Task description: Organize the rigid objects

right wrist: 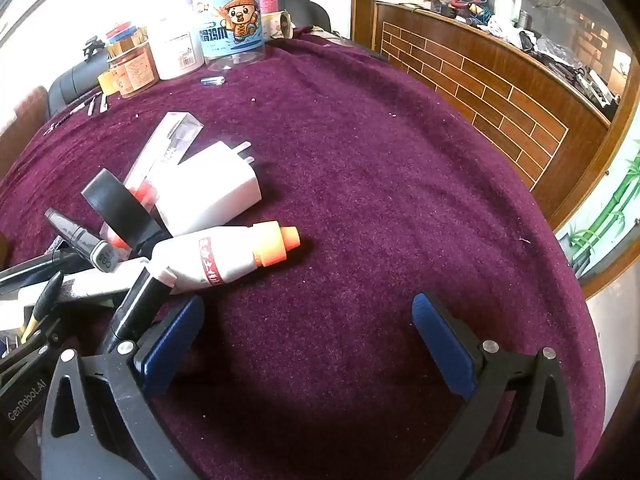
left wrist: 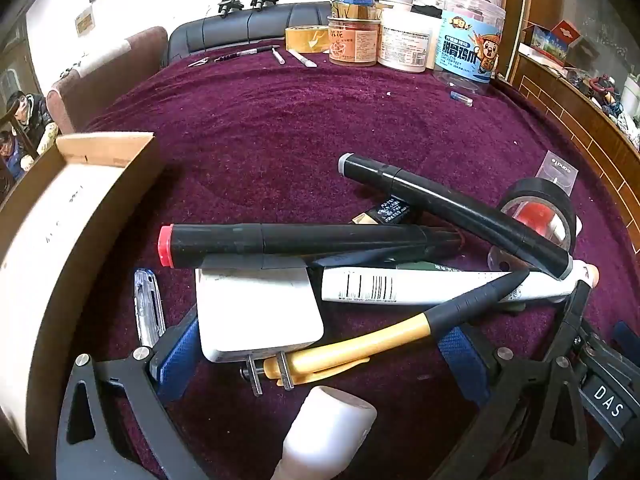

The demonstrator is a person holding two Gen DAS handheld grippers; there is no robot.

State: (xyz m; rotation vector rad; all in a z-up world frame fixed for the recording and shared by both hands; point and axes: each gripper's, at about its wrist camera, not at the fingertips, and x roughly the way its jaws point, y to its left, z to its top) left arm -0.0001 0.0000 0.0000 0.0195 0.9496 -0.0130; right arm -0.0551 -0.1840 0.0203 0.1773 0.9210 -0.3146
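While both tools hang tilted down over the plum-coloured velvet tablecloth [right wrist: 380,168], neither one grasps anything. The left gripper [left wrist: 320,344] has its blue-padded jaws spread wide around the near end of a jumbled heap; a flat white plug-in charger with two metal prongs [left wrist: 256,312] and a yellow-and-black handled pen [left wrist: 360,340] lie between the pads, and I cannot tell whether either pad touches them. Across the heap lie a black marker with a red end cap [left wrist: 288,240], a second black marker with a grey end [left wrist: 448,208], and a long white tube with a barcode [left wrist: 420,286]. A roll of black tape [left wrist: 544,204] stands on edge at the heap's right, and a clear plastic pen [left wrist: 149,304] lies alone near an open cardboard box [left wrist: 76,216] on the left.

The right gripper [right wrist: 308,340] is released too, jaws wide over bare cloth, just right of the pile. A white bottle with an orange nozzle [right wrist: 236,256] lies just ahead of its left pad. Jars and tubs [left wrist: 404,40] stand at the far edge.
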